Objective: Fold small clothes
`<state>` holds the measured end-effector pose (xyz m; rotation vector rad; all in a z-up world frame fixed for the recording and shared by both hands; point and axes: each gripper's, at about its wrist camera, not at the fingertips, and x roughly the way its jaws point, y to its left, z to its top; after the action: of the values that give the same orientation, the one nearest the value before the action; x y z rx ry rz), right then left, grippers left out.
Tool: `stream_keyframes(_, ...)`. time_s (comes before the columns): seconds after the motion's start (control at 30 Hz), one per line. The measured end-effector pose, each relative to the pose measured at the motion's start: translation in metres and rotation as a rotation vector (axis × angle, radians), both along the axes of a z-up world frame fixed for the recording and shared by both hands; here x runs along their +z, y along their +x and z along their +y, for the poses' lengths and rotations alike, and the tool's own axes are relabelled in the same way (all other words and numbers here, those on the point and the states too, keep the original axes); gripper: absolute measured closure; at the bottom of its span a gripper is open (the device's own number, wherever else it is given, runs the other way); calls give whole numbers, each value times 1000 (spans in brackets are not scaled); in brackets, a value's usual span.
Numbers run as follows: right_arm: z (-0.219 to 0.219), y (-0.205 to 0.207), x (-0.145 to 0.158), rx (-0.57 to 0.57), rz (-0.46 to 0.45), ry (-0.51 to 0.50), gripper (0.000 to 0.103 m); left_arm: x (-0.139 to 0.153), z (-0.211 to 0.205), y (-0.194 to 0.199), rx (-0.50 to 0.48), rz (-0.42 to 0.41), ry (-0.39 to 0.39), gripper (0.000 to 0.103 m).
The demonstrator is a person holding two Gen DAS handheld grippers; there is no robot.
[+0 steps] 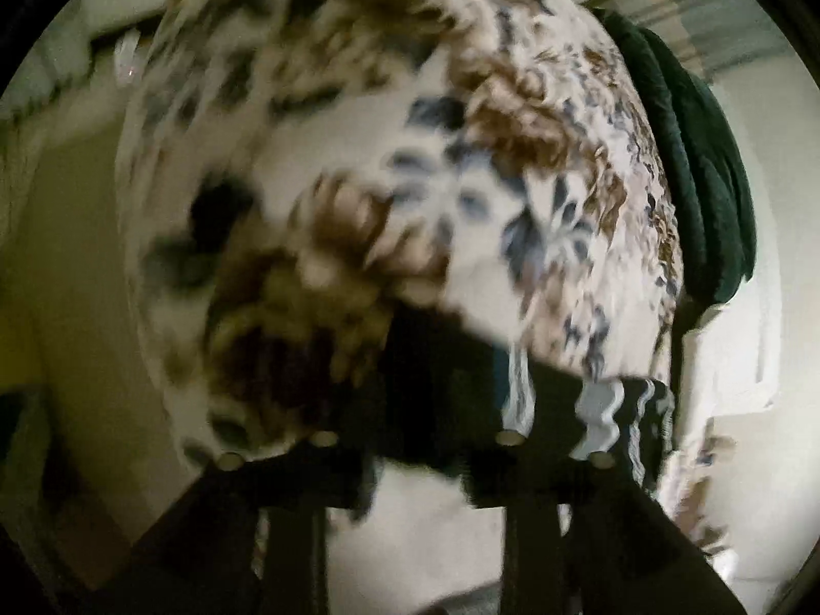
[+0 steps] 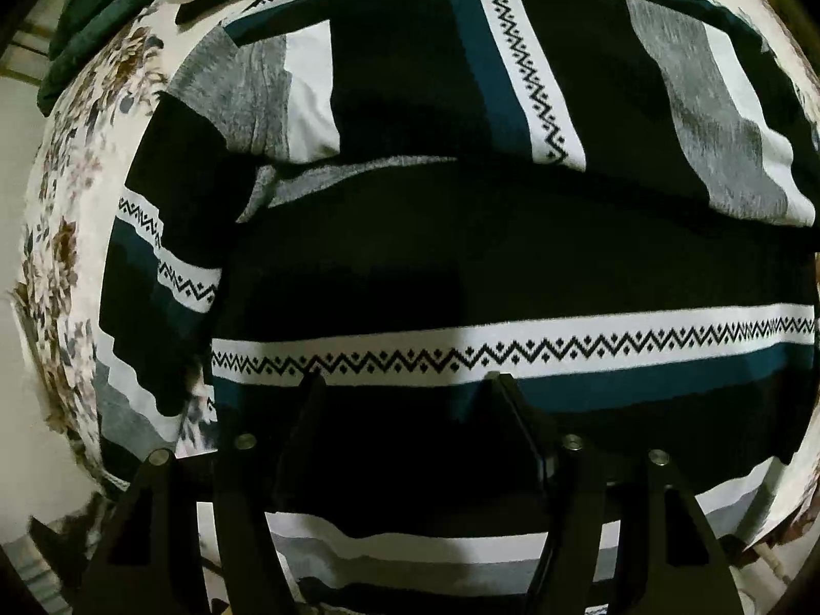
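Two hand-held gripper fingers over one striped sweater, floral bedsheet.

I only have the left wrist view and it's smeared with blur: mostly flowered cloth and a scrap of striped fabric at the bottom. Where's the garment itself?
Observer: The right wrist view shows it sharply: a black sweater with white zigzag bands, spread on the floral sheet.
Operator: Are the sleeves folded in at all?
Observer: Yes, both sleeves lie folded across the upper body; the nearer one is this sleeve.
Operator: What's the right gripper doing?
Observer: The right gripper hangs over the sweater's lower zigzag band, jaws apart, with no fabric pinched between them.
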<state>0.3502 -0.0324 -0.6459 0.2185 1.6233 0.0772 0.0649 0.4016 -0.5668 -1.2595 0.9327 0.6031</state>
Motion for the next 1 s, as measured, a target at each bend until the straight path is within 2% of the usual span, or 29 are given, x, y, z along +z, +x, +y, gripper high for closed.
stream_keyframes(0.03, 0, -1, -2, -1, 3, -1, 34, -11, -8, -9, 26, -6, -60, 62)
stream_keyframes(0.13, 2, -1, -5, 1, 7, -8, 34, -33, -26, -27, 106, -55, -186, 60)
stream_keyframes(0.17, 0, -2, -4, 4, 6, -10, 34, -39, -30, -30, 134, -80, -225, 60)
stream_keyframes(0.23, -2, -2, -4, 12, 4, -17, 34, -53, -35, -28, 203, -156, -309, 52)
stream_keyframes(0.27, -1, -2, -4, 16, 2, -21, 34, -58, -36, -25, 224, -180, -331, 46)
stream_keyframes(0.37, -8, -5, -1, 19, -3, -32, 34, -71, -35, -9, 265, -220, -358, 45)
stream_keyframes(0.53, -18, -9, -4, 1, -5, -36, 34, -75, -36, 4, 343, -211, -320, 45)
stream_keyframes(0.57, -21, -10, -4, -1, -6, -32, 34, -70, -37, 5, 348, -201, -294, 50)
stream_keyframes(0.6, -24, -12, -3, -4, -9, -28, 34, -64, -39, 8, 341, -181, -262, 79)
stream_keyframes(0.63, -28, -14, -3, -7, -13, -24, 34, -59, -39, 11, 319, -163, -242, 95)
stream_keyframes(0.67, -33, -16, -1, -12, -18, -19, 34, -57, -39, 16, 305, -153, -233, 100)
stream_keyframes(0.77, -50, -19, 2, -38, -26, 0, 34, -36, -35, 26, 269, -127, -159, 101)
stream_keyframes(1.0, -107, -14, 16, -104, -60, 52, 34, 42, -34, 69, 119, -104, 93, 101)
